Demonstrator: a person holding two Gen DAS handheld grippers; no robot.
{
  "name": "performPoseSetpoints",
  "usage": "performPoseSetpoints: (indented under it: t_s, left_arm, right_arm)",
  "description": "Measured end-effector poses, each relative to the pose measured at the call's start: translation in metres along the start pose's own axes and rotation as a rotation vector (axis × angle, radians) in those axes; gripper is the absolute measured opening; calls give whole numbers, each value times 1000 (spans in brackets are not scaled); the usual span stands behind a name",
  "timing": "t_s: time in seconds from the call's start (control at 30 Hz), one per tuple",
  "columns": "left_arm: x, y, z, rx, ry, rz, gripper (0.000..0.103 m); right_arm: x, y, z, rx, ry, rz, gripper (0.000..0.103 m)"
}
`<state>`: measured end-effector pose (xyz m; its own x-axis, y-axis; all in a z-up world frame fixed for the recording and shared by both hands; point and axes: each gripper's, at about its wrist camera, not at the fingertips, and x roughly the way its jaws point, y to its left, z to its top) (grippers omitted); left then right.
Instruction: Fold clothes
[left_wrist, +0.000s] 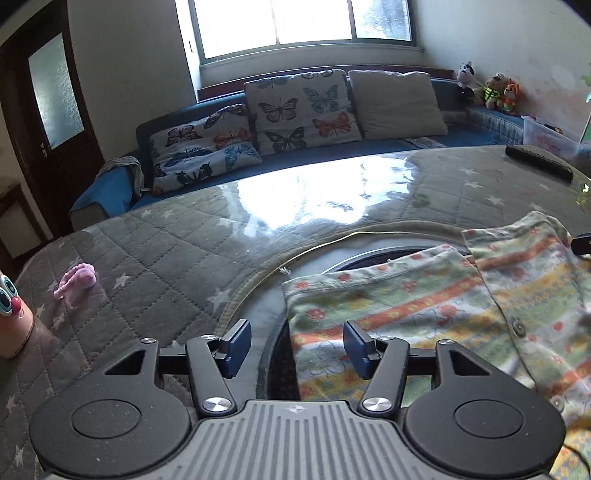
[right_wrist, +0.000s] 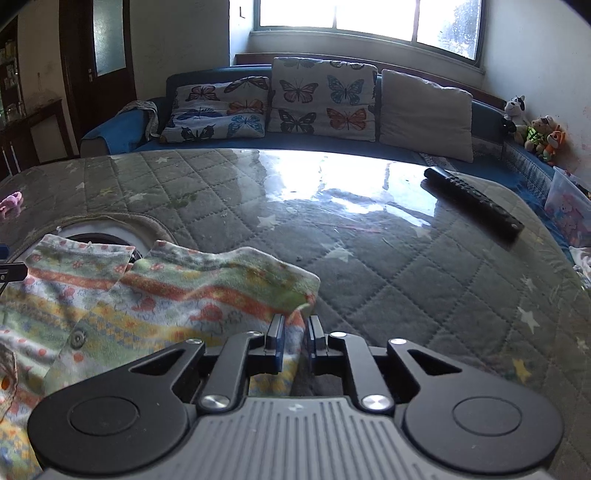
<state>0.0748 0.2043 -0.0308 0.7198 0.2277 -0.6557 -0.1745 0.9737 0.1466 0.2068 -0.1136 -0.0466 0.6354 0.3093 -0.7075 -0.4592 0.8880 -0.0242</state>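
Two black handheld grippers, left gripper and right gripper, blue pads, silver pivot screws, round black discs, ribbed grey housing.

Left gripper tilts down toward the table, jaws standing wide apart, blue pads facing each other with nothing pressed between them; its right finger hangs over the garment. Right gripper tilts down too, jaws nearly together with a narrow gap, and a fold of that cloth runs up between the pads.
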Motion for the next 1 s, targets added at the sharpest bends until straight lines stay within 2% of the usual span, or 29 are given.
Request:
performPoseSetpoints:
  t_s: [0.07, 0.2, 0.37, 0.63, 0.8, 1.0]
  left_arm:
    - [-7, -5, -5, 19, -7, -8, 74]
    - [-22, -15, -16, 65, -23, -19, 83]
    - [-40, -28, -37, 141, -36, 6, 84]
    - [-55, -16, -61, 128, -40, 77, 84]
    - [-59, -10, -72, 116, -40, 102, 86]
    - [-67, -11, -82, 133, -59, 121, 91]
  right_arm:
    - [-8, 0, -6, -2, -2, 9, 19]
    - [-23, 3, -20, -8, 2, 35, 29]
    - [-42, 5, -43, -20, 6, 41, 31]
    - [-79, -8, -81, -16, -18, -4, 42]
    - [-89, -11, -81, 17, -49, -28, 43]
    - [-110, 18, -77, -74, -99, 23, 43]
